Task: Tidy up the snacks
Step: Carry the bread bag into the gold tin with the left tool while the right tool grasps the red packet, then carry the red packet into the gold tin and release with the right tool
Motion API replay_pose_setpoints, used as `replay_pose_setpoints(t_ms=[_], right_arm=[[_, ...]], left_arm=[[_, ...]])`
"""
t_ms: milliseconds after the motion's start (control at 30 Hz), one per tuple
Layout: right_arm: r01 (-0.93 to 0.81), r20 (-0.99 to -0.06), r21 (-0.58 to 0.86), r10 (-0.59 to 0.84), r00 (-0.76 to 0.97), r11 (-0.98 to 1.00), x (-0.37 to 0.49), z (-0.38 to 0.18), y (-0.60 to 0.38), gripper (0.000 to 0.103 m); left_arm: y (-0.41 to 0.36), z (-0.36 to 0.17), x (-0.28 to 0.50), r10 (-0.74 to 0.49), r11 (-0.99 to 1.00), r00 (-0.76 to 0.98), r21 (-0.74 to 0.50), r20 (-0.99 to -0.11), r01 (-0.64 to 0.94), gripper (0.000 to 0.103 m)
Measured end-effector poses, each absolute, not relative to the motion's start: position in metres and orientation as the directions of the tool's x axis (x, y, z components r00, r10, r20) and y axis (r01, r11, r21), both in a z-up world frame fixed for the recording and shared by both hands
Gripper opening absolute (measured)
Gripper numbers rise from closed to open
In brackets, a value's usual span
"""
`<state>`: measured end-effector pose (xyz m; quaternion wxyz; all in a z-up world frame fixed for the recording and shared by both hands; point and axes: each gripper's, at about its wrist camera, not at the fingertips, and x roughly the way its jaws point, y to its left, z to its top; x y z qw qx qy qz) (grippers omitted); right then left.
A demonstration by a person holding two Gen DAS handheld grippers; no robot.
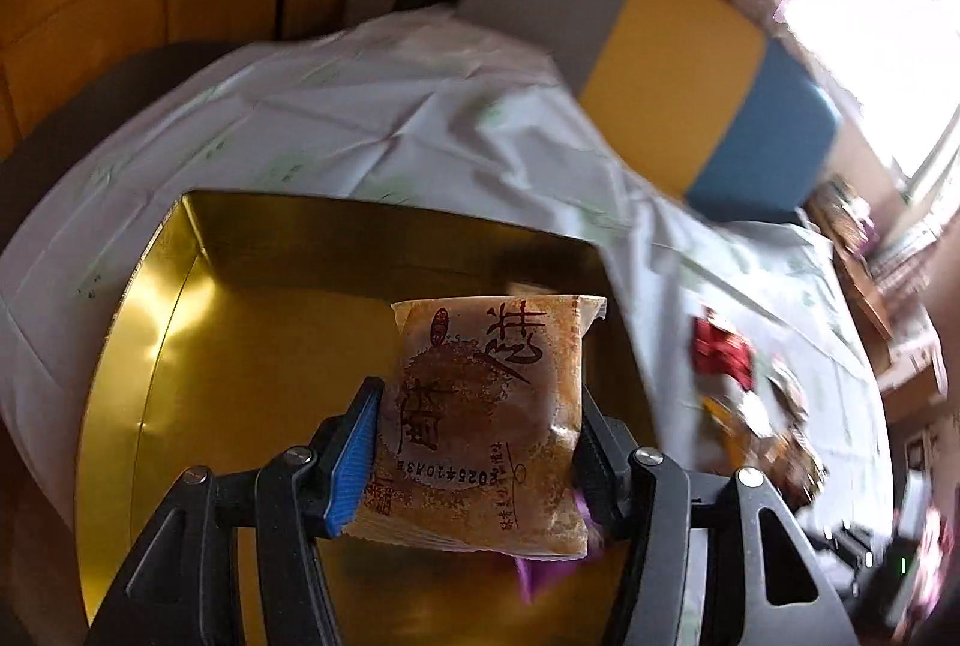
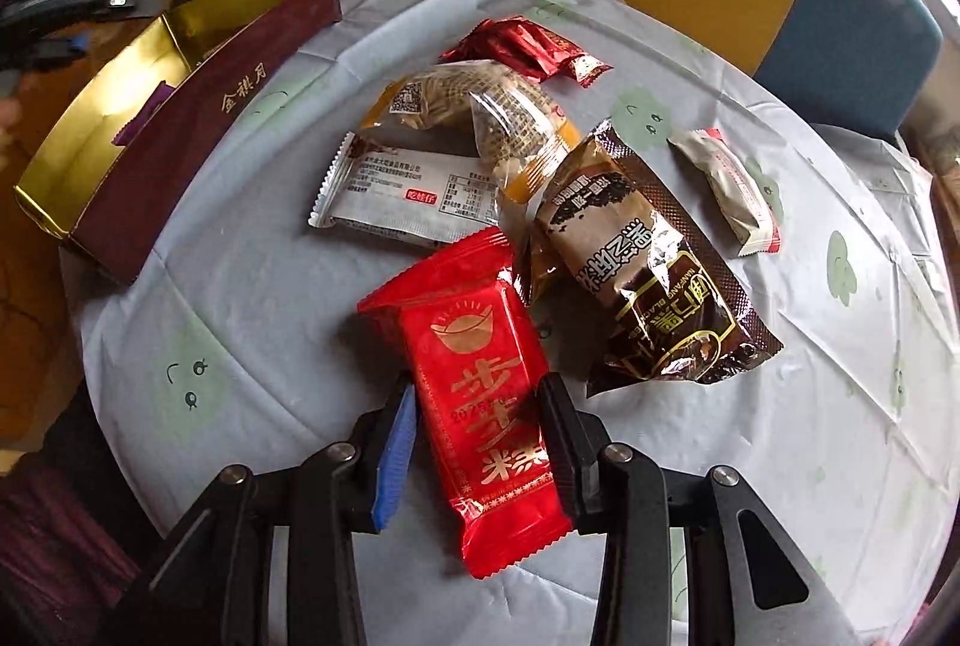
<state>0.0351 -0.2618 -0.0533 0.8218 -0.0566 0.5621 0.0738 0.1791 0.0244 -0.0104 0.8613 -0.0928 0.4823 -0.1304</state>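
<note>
Left gripper point(image 1: 480, 442) clamps a brown pastry packet point(image 1: 489, 424) above the gold-lined box point(image 1: 240, 382), where a purple wrapper point(image 1: 540, 574) lies. Right gripper point(image 2: 477, 442) straddles a red snack packet point(image 2: 480, 394) lying near the table's point(image 2: 780, 466) front edge, pads apparently touching it. Beyond, mid-table, lie the brown sachet point(image 2: 654, 274), white bar point(image 2: 408, 190) and peanut bag point(image 2: 480, 112); the box stands at the left edge.

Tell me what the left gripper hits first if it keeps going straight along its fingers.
Likely the gold floor of the open box: the left gripper, shut on the brown pastry packet, points down into it. Depth is unclear.
</note>
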Motion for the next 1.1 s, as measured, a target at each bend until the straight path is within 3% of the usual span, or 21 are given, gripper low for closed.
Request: replay_pose_setpoints(t_ms=[300, 367, 433, 767, 1100], right_arm=[[-0.192, -0.932, -0.018, 0.053, 0.359, 0.981, 0.035, -0.053, -0.260, 0.041], [-0.193, -0.931, -0.020, 0.052, 0.360, 0.981, 0.034, -0.052, -0.260, 0.041], [-0.197, -0.931, -0.025, 0.049, 0.361, 0.980, 0.034, -0.053, -0.259, 0.041], [-0.198, -0.927, -0.040, 0.038, 0.373, 0.979, 0.034, -0.053, -0.257, 0.041], [-0.195, -0.925, -0.040, 0.037, 0.377, 0.980, 0.030, -0.053, -0.256, 0.040]], left_arm=[[0.010, -0.047, 0.230, -0.284, 0.959, 0.448, -0.263, -0.848, 0.110, 0.060], [0.011, -0.049, 0.235, -0.268, 0.963, 0.447, -0.257, -0.853, 0.085, 0.066], [0.014, -0.045, 0.233, -0.268, 0.962, 0.461, -0.265, -0.846, 0.073, 0.067], [0.009, 0.002, 0.146, -0.155, 0.986, 0.623, -0.087, -0.766, 0.139, 0.067], [0.005, -0.007, 0.075, -0.122, 0.988, 0.633, -0.029, -0.765, 0.155, 0.067]])
